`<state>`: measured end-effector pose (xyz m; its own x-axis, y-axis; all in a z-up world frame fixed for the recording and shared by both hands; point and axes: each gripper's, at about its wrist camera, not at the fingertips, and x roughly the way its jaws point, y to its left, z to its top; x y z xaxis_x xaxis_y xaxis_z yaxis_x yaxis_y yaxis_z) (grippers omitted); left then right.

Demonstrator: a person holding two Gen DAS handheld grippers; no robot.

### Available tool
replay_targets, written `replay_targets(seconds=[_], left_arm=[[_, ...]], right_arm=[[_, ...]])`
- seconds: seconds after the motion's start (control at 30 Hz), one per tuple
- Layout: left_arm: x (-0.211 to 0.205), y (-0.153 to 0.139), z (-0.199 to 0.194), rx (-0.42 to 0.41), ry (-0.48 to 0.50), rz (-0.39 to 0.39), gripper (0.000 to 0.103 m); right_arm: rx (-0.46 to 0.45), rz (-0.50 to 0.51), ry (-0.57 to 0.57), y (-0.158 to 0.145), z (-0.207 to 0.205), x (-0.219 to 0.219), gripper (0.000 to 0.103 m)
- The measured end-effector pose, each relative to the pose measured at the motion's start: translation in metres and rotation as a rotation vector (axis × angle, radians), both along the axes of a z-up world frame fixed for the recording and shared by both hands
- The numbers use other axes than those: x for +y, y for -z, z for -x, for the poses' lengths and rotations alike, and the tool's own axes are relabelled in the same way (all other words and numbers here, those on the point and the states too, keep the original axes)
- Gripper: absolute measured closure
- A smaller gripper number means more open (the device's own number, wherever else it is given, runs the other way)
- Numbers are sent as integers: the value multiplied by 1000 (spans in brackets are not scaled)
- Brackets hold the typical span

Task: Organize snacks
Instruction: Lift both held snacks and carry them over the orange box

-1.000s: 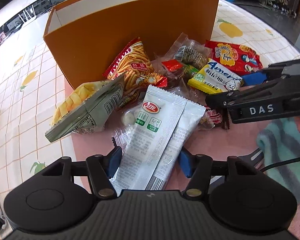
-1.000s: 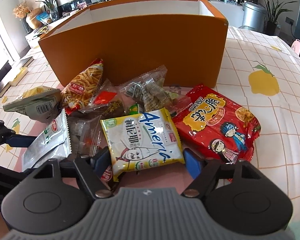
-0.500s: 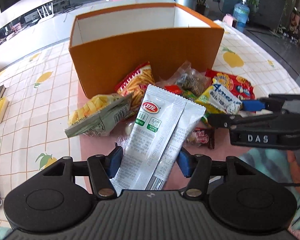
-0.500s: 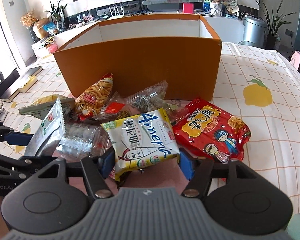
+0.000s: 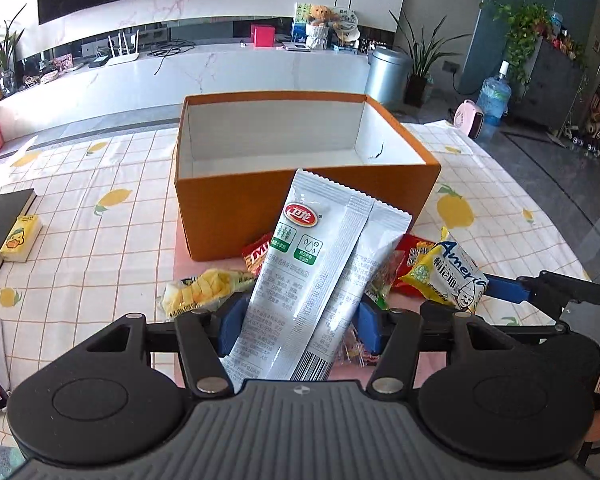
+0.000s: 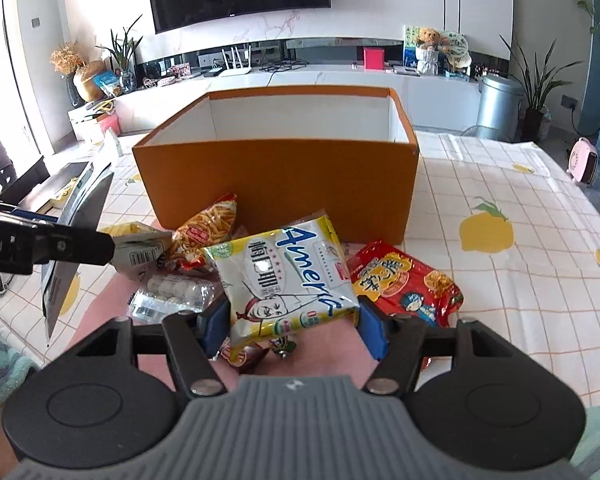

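Orange box (image 5: 300, 216) on lemon-print tablecloth (image 5: 100, 208); interior white, no snack visible inside as far as views reach.

Left gripper (image 5: 298, 322) clenched on white sachet pair (image 5: 320, 280), held in front of box's near wall.

Right gripper (image 6: 288, 326) clenched on yellow Ameri noodle packet (image 6: 288, 280), raised off pile.

Still on cloth before box: fries bag (image 6: 208, 236), red noodle packet (image 6: 408, 284), clear candy wrap (image 6: 172, 296), yellow chip bag (image 5: 204, 290).

Judgement: early stage, first two items in hand, none boxed.

Both grippers have lifted their packets, white packet (image 5: 316, 280) and yellow packet (image 6: 284, 276), off the pile.
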<state>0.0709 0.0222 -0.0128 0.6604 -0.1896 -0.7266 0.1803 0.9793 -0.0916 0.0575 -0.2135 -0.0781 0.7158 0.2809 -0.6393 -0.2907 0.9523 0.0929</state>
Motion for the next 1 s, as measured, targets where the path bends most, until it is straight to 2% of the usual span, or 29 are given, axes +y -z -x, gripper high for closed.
replay_targets(seconds=[0.23, 0.47, 0.7, 0.9, 1.0], left_arm=[[-6, -29, -17, -88, 9, -31, 38], [-6, -47, -41, -135, 12, -39, 38], [-1, -58, -64, -193, -18, -71, 38], [10, -62, -96, -191, -38, -3, 38], [9, -58, -113, -184, -42, -3, 38]], right_arm=[[-99, 44, -43, -39, -4, 3, 40], [-151, 104, -91, -67, -35, 13, 40], [-173, 154, -132, -85, -75, 27, 40], [-169, 177, -156, -89, -116, 42, 40], [-139, 180, -163, -86, -140, 50, 40]])
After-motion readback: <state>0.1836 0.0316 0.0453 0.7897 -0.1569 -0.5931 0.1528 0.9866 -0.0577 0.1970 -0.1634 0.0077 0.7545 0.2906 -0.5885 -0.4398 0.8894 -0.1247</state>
